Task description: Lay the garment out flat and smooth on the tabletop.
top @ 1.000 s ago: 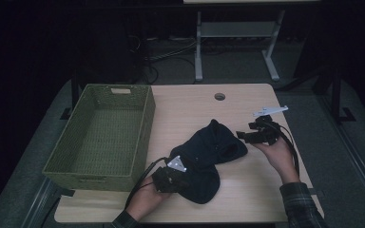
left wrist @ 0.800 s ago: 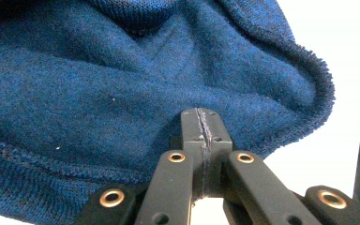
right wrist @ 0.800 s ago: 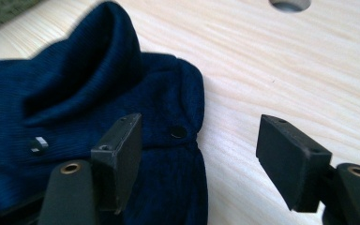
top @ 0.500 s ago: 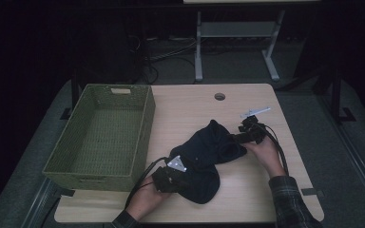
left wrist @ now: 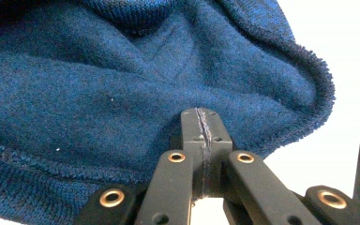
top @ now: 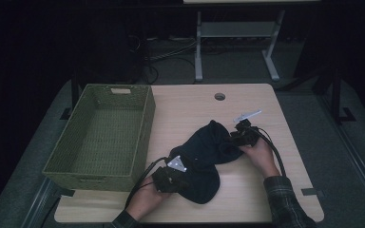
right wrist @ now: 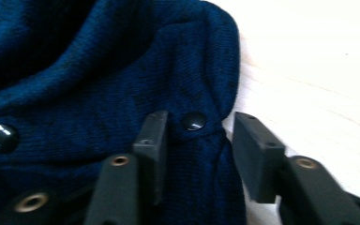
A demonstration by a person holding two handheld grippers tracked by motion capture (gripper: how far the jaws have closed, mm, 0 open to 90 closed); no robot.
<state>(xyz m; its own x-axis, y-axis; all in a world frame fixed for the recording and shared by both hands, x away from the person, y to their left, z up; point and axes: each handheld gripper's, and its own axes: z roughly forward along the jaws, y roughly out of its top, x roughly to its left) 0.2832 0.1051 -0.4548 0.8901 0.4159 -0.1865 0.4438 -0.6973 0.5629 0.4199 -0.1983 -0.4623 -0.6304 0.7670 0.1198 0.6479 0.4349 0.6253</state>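
Near the front of the wooden surface (top: 266,190) lies a dark blue knit garment (top: 204,156), crumpled in a heap just right of the green woven basket (top: 100,137). Left gripper (left wrist: 201,117) has its jaws pressed together on a fold at the garment's near edge, fabric pinched tight between them. Right gripper (right wrist: 194,140) sits at the garment's right end; its jaws have just been closing, and a buttoned strip of the knit, with one black button (right wrist: 194,121), sits in the gap. Its pads (right wrist: 150,136) aren't squeezing yet, with space showing on the right side.
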